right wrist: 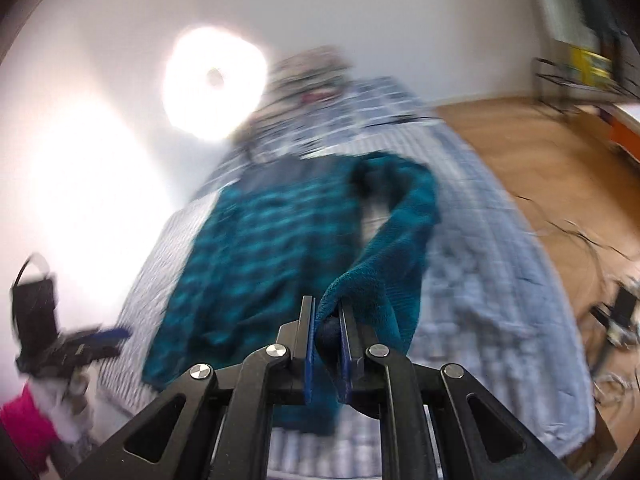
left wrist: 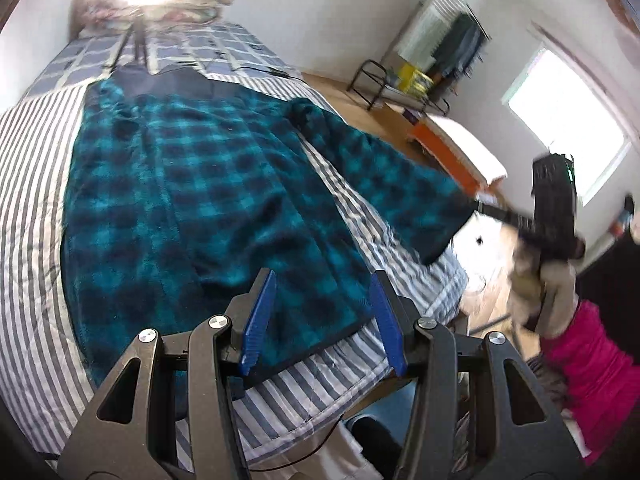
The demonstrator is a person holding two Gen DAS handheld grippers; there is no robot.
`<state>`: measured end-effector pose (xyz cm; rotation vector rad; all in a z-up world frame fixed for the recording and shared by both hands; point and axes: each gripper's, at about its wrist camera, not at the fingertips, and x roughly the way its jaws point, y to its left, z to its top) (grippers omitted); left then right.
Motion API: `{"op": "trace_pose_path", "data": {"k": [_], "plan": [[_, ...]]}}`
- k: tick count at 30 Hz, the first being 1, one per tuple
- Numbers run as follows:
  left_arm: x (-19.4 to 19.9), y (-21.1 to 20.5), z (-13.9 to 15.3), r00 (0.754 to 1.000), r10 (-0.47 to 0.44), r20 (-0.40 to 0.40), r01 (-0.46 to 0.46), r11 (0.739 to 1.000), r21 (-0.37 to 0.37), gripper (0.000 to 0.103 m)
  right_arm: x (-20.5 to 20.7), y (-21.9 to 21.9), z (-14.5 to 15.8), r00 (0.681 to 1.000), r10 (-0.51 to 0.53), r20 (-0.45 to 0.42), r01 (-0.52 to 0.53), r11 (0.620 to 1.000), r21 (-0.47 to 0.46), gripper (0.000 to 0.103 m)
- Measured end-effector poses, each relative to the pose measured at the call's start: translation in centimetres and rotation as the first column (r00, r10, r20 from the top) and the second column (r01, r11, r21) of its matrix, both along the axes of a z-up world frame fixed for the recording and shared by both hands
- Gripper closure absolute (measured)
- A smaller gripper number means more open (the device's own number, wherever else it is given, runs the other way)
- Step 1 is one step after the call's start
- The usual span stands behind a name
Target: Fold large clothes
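Two grippers work one garment, a teal-and-black plaid fleece robe [left wrist: 192, 184] spread lengthwise on the bed [left wrist: 36, 208], which serves as the landmark here. Nearest the foot of the bed, the left gripper [left wrist: 320, 316] hovers just above the robe's hem corner with its jaws about half open and nothing between them; the blue pads frame the hem without touching it. It tilts down toward the bed. Off the bed's right edge, the right gripper [right wrist: 326, 344] has its jaws nearly closed on the cuff of the robe's sleeve [right wrist: 404, 236], and the fleece bunches between the pads. In the left wrist view the sleeve stretches from the shoulder out past the bed's edge to that gripper, raised clear of the striped cover. The person's hand and pink sleeve [left wrist: 592, 364] show beside it. Farther up the bed, the robe's collar lies near the checked bedding [left wrist: 200, 52] and pillows at the head, under a glaring lamp.

The step in hand looks like the first sleeve fold. The next move calls for carrying the cuff inward over the bed and laying it flat across the robe's body, with the fabric kept taut enough not to twist. The left gripper may need to pin the hem.
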<state>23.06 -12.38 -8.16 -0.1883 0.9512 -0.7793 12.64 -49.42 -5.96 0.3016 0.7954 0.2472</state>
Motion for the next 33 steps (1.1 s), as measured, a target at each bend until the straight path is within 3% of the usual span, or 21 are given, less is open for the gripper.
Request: {"op": "trace_pose_path", "data": {"k": [5, 12, 15, 16, 17, 19, 24, 29, 31, 33], "plan": [[1.0, 2.1, -0.4, 0.995, 0.083, -0.062, -0.086, 0.995, -0.049, 0.053, 0.7, 7.0, -2.9, 0.972, 0.222, -0.079, -0.223, 0.975, -0.005, 0.095], [0.6, 2.3, -1.3, 0.991, 0.119, -0.058, -0.120, 0.993, -0.020, 0.053, 2.1, 12.6, -8.2, 0.886, 0.408, -0.218, -0.421, 0.907, -0.016, 0.095], [0.3, 2.0, -1.9, 0.989, 0.129, -0.076, -0.131, 0.991, -0.020, 0.053, 2.5, 12.0, -9.2, 0.869, 0.418, -0.264, -0.423, 0.905, 0.038, 0.086], [0.2, 1.9, -2.0, 0.989, 0.123, -0.080, -0.125, 0.992, -0.023, 0.053, 2.7, 11.5, -9.1, 0.861, 0.431, -0.270, -0.427, 0.901, 0.078, 0.079], [0.1, 1.4, -2.1, 0.991, 0.107, -0.081, -0.109, 0.994, -0.021, 0.053, 2.7, 10.9, -8.8, 0.862, 0.435, -0.262, -0.423, 0.900, 0.104, 0.072], [-0.2, 0.3, -2.5, 0.994, 0.088, -0.071, -0.088, 0.996, -0.001, 0.053, 2.7, 9.2, -7.9, 0.875, 0.427, -0.230, -0.405, 0.904, 0.136, 0.068], [-0.1, -3.0, -4.8, 0.993, 0.042, -0.112, -0.042, 0.999, 0.002, 0.052, 3.6, 5.0, -6.6, 0.918, 0.349, -0.187, -0.319, 0.932, 0.173, 0.068], [0.1, -6.4, -6.9, 0.997, 0.008, -0.079, 0.001, 0.993, 0.117, 0.052, 6.1, 0.8, -6.8, 0.953, 0.245, -0.179, -0.208, 0.957, 0.203, 0.057], [0.4, -7.1, -7.7, 0.996, 0.006, -0.091, 0.007, 0.990, 0.138, 0.052, 7.5, -0.7, -6.7, 0.961, 0.217, -0.174, -0.180, 0.962, 0.204, 0.050], [0.9, -7.3, -8.5, 0.994, 0.000, -0.111, 0.016, 0.990, 0.140, 0.052, 9.0, -1.8, -6.6, 0.970, 0.179, -0.166, -0.150, 0.973, 0.173, 0.049]]}}
